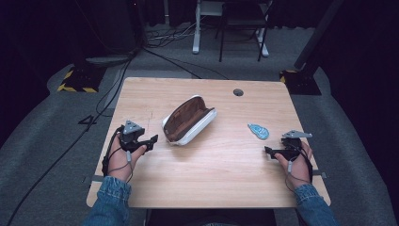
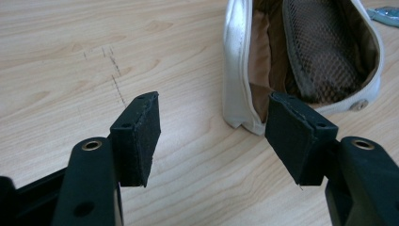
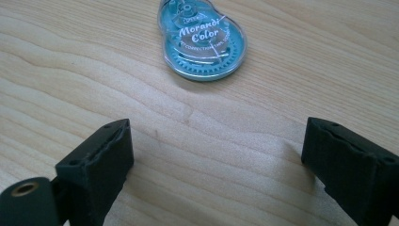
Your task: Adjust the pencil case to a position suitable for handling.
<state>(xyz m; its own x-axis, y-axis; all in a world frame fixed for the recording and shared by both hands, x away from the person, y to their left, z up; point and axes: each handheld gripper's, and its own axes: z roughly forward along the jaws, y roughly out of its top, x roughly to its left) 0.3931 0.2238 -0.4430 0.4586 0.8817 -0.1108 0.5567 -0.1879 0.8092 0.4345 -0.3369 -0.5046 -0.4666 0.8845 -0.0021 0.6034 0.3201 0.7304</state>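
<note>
Open white pouch (image 1: 189, 120) lies mid-table (image 1: 202, 188), just ahead of the left gripper (image 1: 151, 140) — jaws spread, empty. Right gripper (image 1: 268, 150), also spread, faces the teal correction-tape dispenser (image 3: 203, 40) — bare wood between.

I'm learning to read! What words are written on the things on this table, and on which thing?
"Morandi Color": white letters on the small teal see-through plastic correction tape dispenser.
"CORRECTION TAPE": a smaller line beneath it, only partly legible.
A tiny label near its top is too small to read.
The open white pencil case with brown lining shows no words.
</note>
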